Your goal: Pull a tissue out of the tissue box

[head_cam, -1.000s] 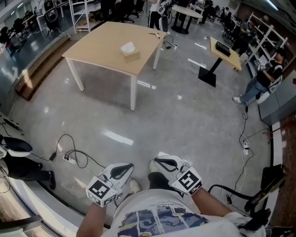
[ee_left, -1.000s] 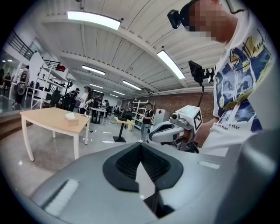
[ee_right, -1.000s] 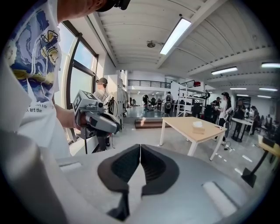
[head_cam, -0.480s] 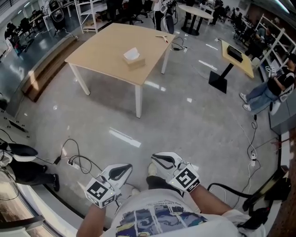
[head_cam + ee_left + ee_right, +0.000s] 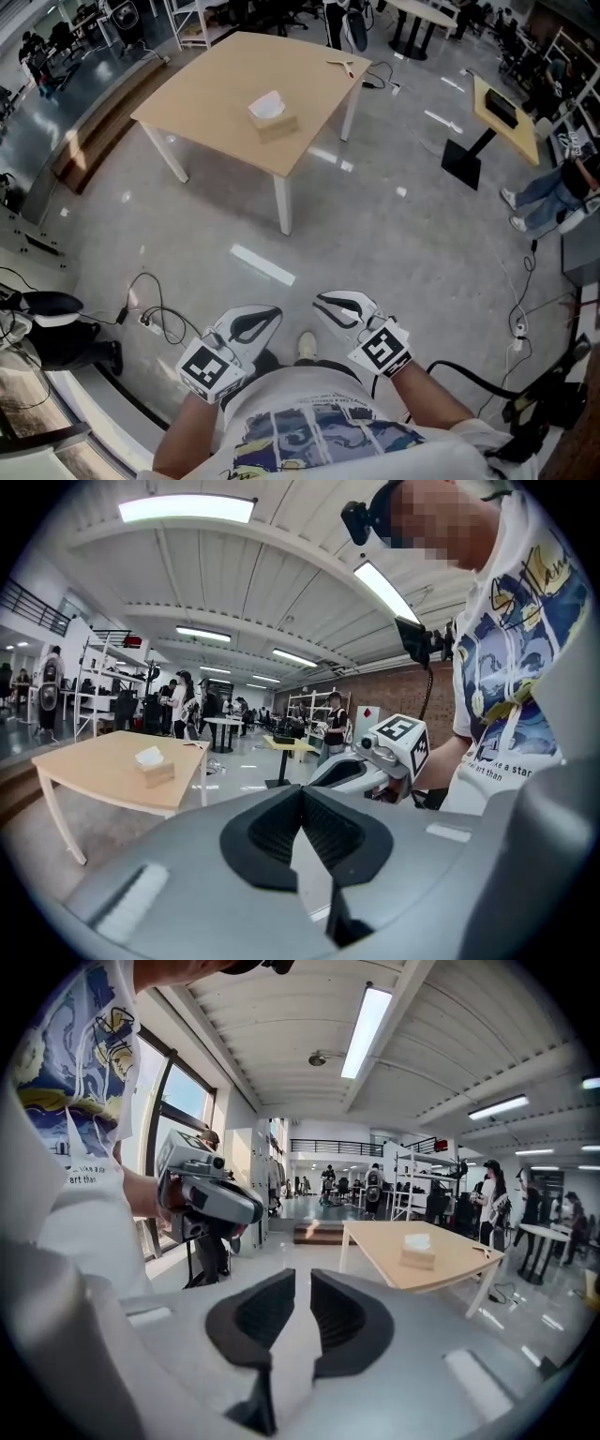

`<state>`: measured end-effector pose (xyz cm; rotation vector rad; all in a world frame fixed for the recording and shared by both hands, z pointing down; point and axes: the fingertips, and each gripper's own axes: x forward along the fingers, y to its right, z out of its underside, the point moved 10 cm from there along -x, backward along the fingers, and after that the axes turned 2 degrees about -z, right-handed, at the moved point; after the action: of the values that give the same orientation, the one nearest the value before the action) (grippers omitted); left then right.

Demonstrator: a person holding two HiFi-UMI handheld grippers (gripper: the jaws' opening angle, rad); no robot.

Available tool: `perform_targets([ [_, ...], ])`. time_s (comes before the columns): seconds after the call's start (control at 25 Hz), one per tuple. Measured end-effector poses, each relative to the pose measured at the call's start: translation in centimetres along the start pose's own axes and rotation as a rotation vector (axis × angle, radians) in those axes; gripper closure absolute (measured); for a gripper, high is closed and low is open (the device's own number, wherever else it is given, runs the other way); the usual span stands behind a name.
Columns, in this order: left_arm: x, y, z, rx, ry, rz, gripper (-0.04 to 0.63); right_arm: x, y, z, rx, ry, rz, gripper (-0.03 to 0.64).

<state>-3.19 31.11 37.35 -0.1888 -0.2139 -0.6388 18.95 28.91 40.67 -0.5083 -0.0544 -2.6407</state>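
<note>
Currently right hand-held gripper (image 5: 322, 301) is opening, narrow gap, empty; left hand-held gripper (image 5: 275, 315) closed, empty. Tissue box (image 5: 274, 118) at 12 o'clock, tissue (image 5: 266, 101) protruding.

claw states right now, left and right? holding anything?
left claw: closed, tips together, holding nothing.
right claw: slightly apart and opening, nothing between its jaws.

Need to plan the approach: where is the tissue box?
The tissue box sits near the middle of the wooden table, upper centre-left in the head view.
</note>
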Motion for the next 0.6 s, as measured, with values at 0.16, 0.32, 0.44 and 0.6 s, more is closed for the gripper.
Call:
perform_targets([
  [0.16,1.8,-2.0,-0.1,-0.03,-0.01,-0.004,0.589,0.6,2.3,0.4,0.028,0.002,-0.001,0.574],
  [0.32,3.4,-4.4,-0.3,-0.038,-0.017,-0.018,0.589,2.0,4.5,0.4,0.064,0.007,-0.003,0.569],
  [0.44,4.7,-6.6,-0.4,-0.049,-0.013,-0.008,0.589,3.3,6.4,0.0,0.076,0.005,0.01,0.569],
  [0.6,6.6,-10.7,-1.0,-0.032,0.005,0.016,0.589,5.5,9.1,-0.6,0.079,-0.028,0.026,0.569],
])
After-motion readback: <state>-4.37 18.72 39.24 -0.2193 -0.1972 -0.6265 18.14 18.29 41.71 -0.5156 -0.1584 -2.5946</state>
